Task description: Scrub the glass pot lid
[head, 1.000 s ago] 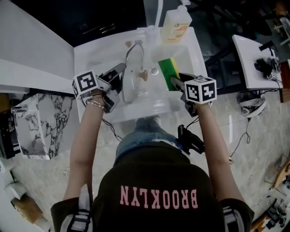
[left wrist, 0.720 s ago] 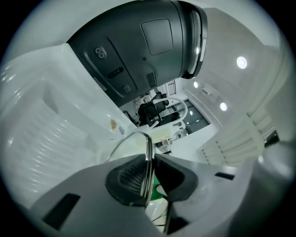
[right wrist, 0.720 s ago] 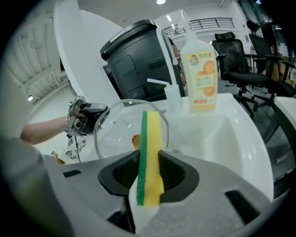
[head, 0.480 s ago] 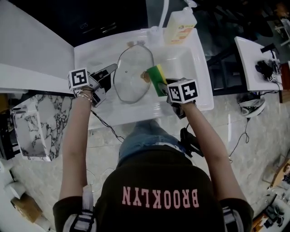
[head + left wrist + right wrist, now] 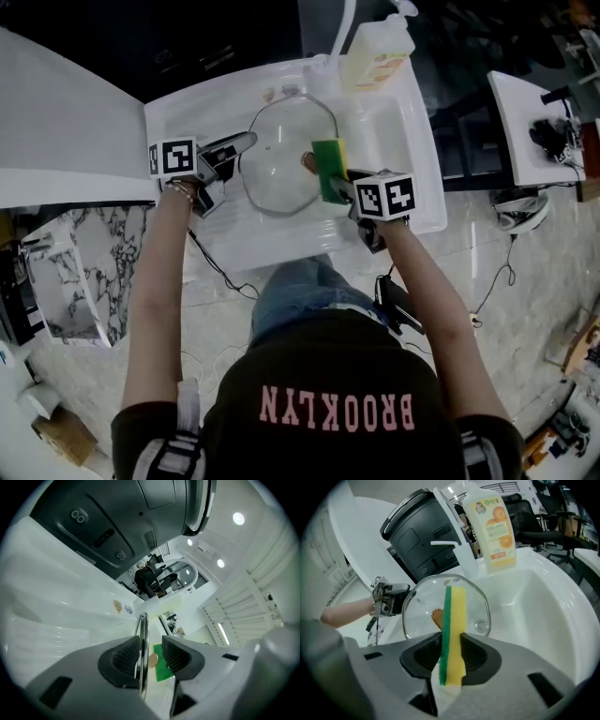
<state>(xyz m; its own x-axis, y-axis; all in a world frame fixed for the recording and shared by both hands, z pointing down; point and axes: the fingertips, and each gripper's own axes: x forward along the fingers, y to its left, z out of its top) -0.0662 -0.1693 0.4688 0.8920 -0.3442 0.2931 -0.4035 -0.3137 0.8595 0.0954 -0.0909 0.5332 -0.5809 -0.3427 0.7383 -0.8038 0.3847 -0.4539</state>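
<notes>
Over a white sink (image 5: pixel 418 141), the left gripper (image 5: pixel 242 142) has its jaws drawn close on the metal rim of the glass pot lid (image 5: pixel 279 155), which is tilted above the basin. The right gripper (image 5: pixel 340 186) clamps a yellow-and-green sponge (image 5: pixel 329 169) edge-on by the lid's knob (image 5: pixel 307 161).

Dark T-shirt (image 5: pixel 328 370) with pink BROOKLYN lettering, black-and-white striped sleeves (image 5: pixel 165 456), blue jeans (image 5: pixel 298 286). A thin bracelet (image 5: pixel 181 191) circles the left wrist. The left gripper (image 5: pixel 246 142) and right gripper (image 5: pixel 339 184) are dark grey with ribbed fingers (image 5: pixel 124 658); each bears a white cube (image 5: pixel 173 157) of black square markers. A black cable (image 5: pixel 214 267) trails from the left one.
</notes>
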